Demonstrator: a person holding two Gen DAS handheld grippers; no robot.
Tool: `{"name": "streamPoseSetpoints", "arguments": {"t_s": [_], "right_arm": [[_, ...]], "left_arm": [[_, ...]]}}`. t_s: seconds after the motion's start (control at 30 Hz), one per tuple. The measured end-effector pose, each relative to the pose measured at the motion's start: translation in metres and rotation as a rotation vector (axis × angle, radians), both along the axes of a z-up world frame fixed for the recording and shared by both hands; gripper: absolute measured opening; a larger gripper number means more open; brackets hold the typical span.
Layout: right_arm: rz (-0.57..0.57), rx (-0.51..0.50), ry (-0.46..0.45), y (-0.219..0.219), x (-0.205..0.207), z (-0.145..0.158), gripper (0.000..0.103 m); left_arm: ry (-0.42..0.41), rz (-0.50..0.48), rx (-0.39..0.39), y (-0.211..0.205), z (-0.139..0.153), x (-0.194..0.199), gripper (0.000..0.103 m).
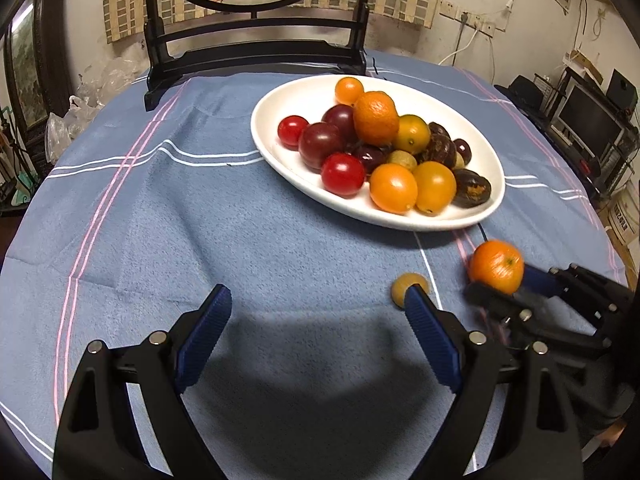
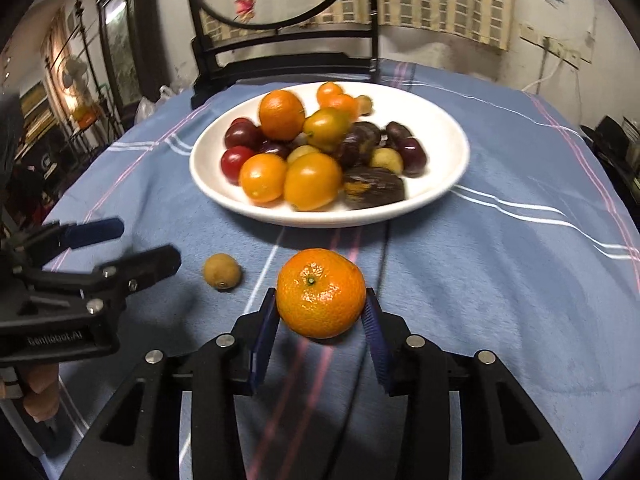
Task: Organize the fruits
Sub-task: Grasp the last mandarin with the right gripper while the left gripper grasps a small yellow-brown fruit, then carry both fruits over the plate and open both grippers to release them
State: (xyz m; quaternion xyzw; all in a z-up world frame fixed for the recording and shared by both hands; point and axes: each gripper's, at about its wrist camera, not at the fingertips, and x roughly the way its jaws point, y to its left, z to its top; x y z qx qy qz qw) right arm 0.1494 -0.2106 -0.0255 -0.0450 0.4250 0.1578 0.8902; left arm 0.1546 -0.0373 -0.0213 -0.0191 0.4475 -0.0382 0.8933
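A white oval plate (image 1: 288, 100) (image 2: 436, 120) on the blue tablecloth carries a heap of mandarins, orange, red and dark tomatoes and dark brown fruits. In front of it, my right gripper (image 2: 321, 296) (image 1: 500, 280) is shut on a mandarin (image 2: 320, 294) (image 1: 496, 266), a blue pad pressed to each side. A small yellow-brown fruit (image 2: 222, 271) (image 1: 400, 286) lies on the cloth to its left. My left gripper (image 1: 316, 294) (image 2: 144, 242) stands open with nothing between its fingers, and its right fingertip (image 1: 416, 300) partly hides that small fruit.
A dark wooden stand (image 1: 256, 60) with a round screen rises at the table's far edge behind the plate. Plastic bags (image 1: 76, 116) lie at the far left. The tablecloth (image 1: 160, 220) has folds left of the plate. A person's fingers (image 2: 40, 392) hold the left gripper's handle.
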Motion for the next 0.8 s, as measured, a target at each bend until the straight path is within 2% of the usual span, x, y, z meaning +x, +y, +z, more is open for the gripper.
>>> {"name": "streamPoseSetpoints", "arguments": {"t_s": [0.27,0.43,0.53,0.57,0.6,0.8], "right_arm": [[-0.064,0.070,-0.020,-0.028,-0.005,0.010,0.042],[-0.054,0.090,-0.027,-0.031,-0.008,0.014,0.043],[-0.042,0.090,-0.034,-0.029,-0.010,0.016,0.043],[-0.043,0.089,-0.034,-0.028,-0.010,0.016,0.043],[-0.046,0.088,-0.034,-0.028,-0.010,0.016,0.043],[-0.062,0.108,-0.075,-0.031,-0.014,0.022,0.043]], "left_arm": [[-0.004,-0.058,0.070,-0.032,-0.008,-0.004,0.084],[0.029,-0.085,0.106,-0.051,-0.020,0.010,0.065],[0.018,-0.092,0.079,-0.054,-0.020,0.015,0.043],[0.018,-0.098,0.077,-0.055,-0.020,0.016,0.028],[0.022,-0.110,0.082,-0.057,-0.018,0.015,0.023],[0.009,-0.109,0.056,-0.047,-0.001,0.007,0.023]]}}
